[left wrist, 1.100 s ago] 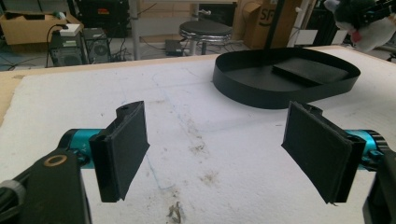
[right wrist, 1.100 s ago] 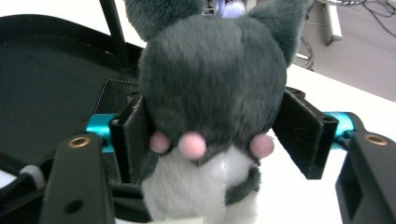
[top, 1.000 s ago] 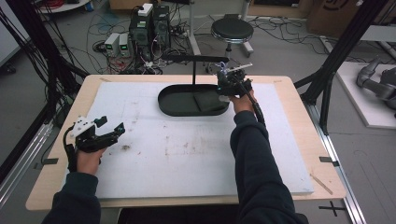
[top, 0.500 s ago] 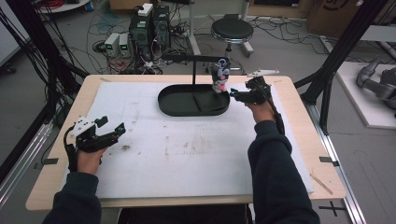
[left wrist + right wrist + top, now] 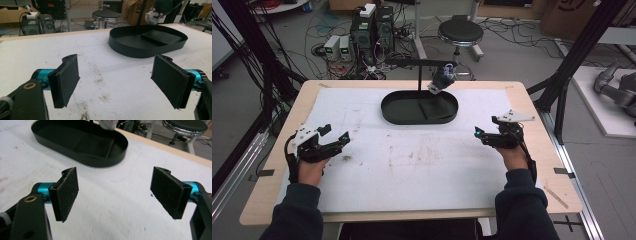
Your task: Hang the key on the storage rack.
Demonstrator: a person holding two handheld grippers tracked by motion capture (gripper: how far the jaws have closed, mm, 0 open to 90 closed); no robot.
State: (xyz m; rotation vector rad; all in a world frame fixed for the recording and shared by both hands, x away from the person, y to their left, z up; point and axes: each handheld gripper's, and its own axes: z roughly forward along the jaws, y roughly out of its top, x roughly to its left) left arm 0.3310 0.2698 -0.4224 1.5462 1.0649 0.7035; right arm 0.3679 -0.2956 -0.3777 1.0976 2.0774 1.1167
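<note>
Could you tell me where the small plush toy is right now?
In the high view, the plush toy hangs from the black stand's arm over the right end of the oval black tray, toward the table's far edge.

A person wears dark navy long sleeves with ribbed cuffs on both forearms. Each hand holds a black tool. The left tool (image 5: 343, 137) carries a white plate on top and a small turquoise light near its tip; a black cable loops from its rear. The right tool (image 5: 478, 134) bears a grey three-cornered plate, with a black cable trailing along the wrist. Up close, each has two flat black rectangular pads (image 5: 65, 79) on turquoise metal barrels, with a brass-ringed screw hole in the black body.
</note>
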